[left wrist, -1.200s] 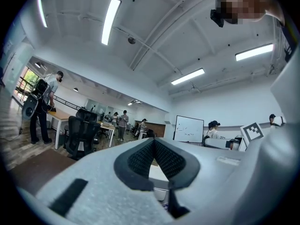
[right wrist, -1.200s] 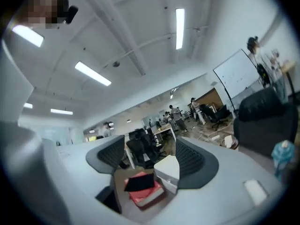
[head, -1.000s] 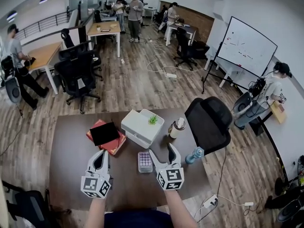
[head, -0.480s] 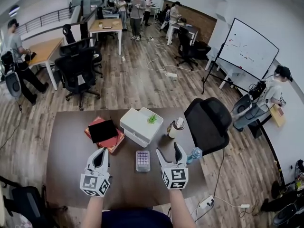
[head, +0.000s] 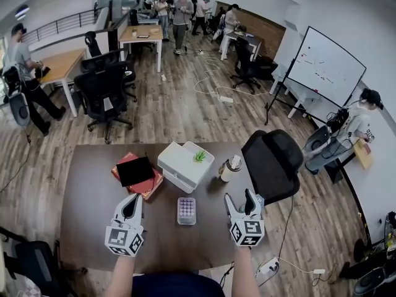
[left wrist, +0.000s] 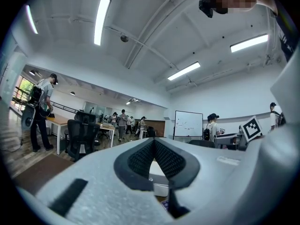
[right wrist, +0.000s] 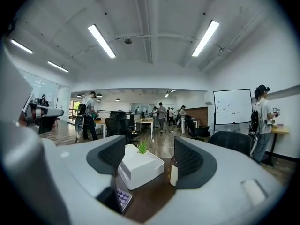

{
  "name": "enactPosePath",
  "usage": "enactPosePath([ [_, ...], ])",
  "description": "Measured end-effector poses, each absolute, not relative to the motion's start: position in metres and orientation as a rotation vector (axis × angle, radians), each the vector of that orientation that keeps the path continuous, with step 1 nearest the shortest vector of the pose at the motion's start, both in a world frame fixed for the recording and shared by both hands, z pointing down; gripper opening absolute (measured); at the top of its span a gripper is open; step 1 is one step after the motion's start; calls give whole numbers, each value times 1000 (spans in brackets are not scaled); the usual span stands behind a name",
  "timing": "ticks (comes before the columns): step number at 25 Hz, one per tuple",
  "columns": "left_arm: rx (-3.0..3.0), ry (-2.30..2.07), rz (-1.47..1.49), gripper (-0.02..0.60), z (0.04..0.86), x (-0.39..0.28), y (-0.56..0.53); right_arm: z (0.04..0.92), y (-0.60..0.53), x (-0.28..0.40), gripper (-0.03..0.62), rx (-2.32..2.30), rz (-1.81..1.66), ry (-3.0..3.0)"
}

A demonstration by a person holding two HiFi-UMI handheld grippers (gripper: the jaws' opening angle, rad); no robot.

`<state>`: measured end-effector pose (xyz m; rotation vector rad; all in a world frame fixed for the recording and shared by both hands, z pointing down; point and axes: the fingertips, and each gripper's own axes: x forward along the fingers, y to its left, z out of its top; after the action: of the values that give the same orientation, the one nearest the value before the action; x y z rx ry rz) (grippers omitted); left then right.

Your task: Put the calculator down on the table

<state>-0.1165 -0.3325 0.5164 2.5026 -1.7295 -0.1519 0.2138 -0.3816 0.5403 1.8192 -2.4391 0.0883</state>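
The calculator (head: 186,210) lies on the table (head: 93,224): keep your right gripper (head: 240,198), jaws just narrowed yet apart and empty, clear of it. The left gripper (head: 131,204) has its jaws together.

Small lilac calculator (head: 186,210) with purple keys, flat and face-up on the brown table (head: 93,218), near the white box (head: 179,166).

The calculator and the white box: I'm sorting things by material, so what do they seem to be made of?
Calculator: probably plastic, a pale casing with rows of purplish keys, which may be plastic or rubber; too small to tell. White box: seemingly smooth matte plastic, judging by its rounded corners and even, dull surface.
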Motion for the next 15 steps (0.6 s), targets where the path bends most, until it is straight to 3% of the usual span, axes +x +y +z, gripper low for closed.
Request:
enactPosePath([
  [6, 2505, -1728, -150, -5, 518, -114, -334, 537, -379, 233, 267, 1885, 66, -2417],
  [7, 2505, -1727, -148, -5, 518, -113, -334, 535, -378, 236, 212, 1904, 57, -2414],
  [9, 2507, -1722, -143, -5, 518, -113, -334, 534, -376, 240, 32, 1930, 50, -2402],
  [10, 2508, -1723, -142, -5, 518, -113, -334, 534, -376, 241, 8, 1931, 50, -2397],
  [15, 2505, -1741, -132, -5, 518, -116, -332, 537, -373, 240, 6, 1898, 42, -2408],
])
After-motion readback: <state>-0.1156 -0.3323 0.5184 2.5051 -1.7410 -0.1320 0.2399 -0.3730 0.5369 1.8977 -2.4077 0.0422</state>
